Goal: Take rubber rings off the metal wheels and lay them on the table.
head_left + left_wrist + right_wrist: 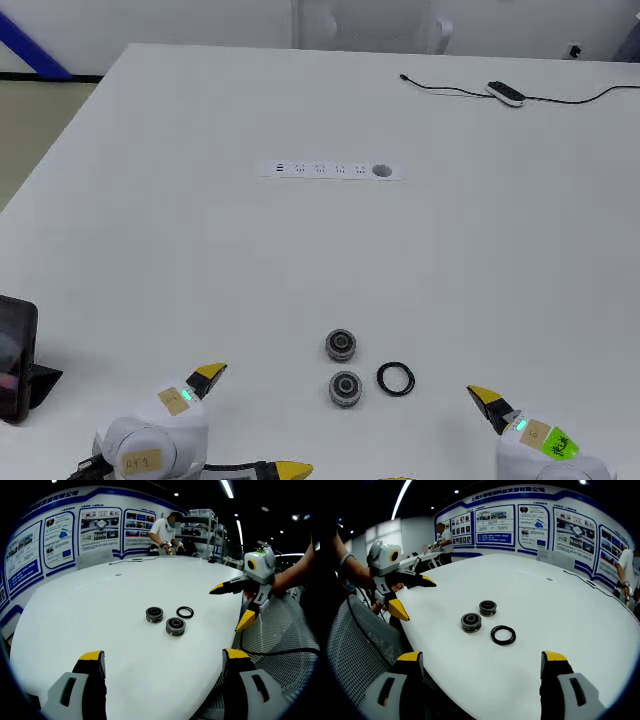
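Nearest, at the worktop's front edge, the left gripper and right gripper both have their yellow-tipped fingers spread wide and empty. Ahead and between them lie two metal wheels, flat with hubs upward: the near wheel and the far wheel, just beside each other. One rubber ring already lies loose to the near wheel's right (whether either wheel still wears one is too small to tell). In its own view the left gripper points almost straight at the near wheel, so it seems better placed to reach it.
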